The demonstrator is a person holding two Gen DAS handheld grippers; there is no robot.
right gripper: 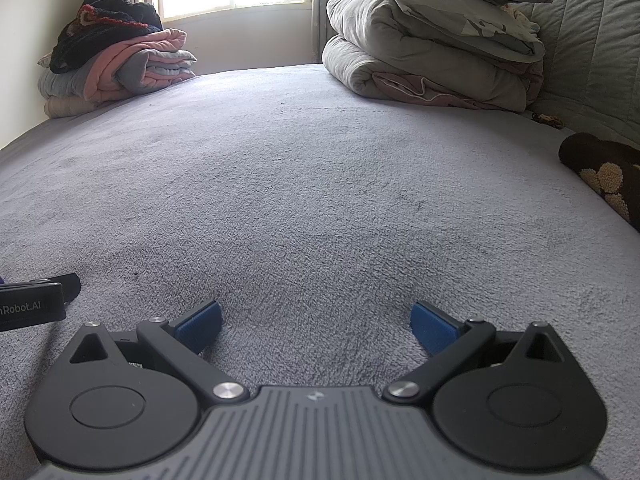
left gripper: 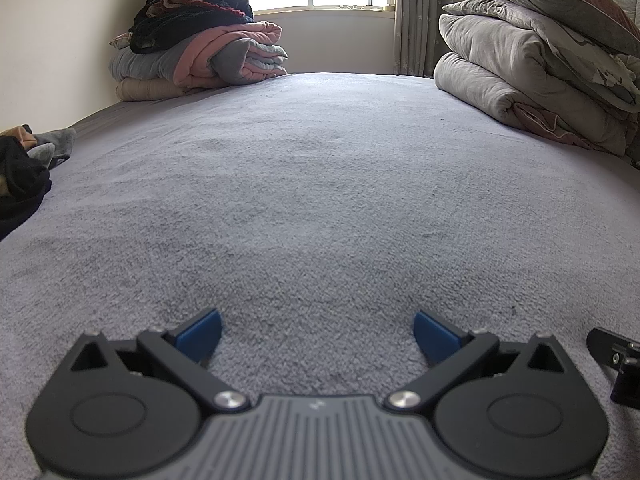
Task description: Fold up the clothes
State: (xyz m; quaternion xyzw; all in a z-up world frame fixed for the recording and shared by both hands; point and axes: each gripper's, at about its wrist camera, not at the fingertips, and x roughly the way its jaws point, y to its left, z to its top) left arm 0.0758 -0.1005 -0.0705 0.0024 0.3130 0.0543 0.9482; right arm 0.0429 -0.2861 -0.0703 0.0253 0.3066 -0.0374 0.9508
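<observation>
Both my left gripper [left gripper: 318, 334] and right gripper [right gripper: 316, 326] rest spread wide and empty on the grey fleece bedspread [left gripper: 320, 208], the rumpled black-and-grey clothes heap [left gripper: 24, 168] at the left wrist view's left edge, nearer my left.

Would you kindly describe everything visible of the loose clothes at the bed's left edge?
The loose clothes lie crumpled and unfolded on the grey fleece bed cover, at the left wrist view's far left. Black fabric dominates, with grey pieces and a tan one mixed in. The frame cuts them off; neither gripper touches them.
</observation>
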